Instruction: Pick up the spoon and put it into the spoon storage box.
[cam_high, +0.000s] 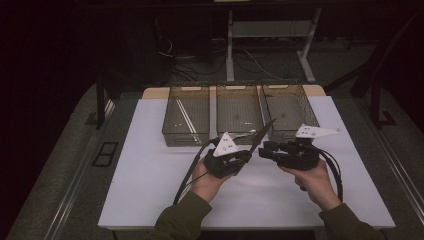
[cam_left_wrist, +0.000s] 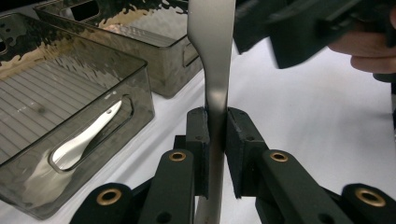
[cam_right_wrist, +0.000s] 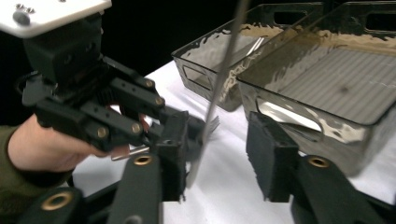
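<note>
While the left tongs (cam_left_wrist: 216, 123) clench the fork's (cam_left_wrist: 212, 51) handle, its long axis slants up toward the bins (cam_high: 186, 117). Right tongs (cam_right_wrist: 219, 154) straddle it, not yet pressing.

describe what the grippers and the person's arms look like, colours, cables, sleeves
Both are black handheld tools. The left gripper and the right gripper each carry a pale three-cornered plate on top, studded with small dark dots. Black cables trail back from each toward the person. Up close, the linkage arms show brass-coloured pivot rings and blocky black pads. The sleeves are dark olive green.
</note>
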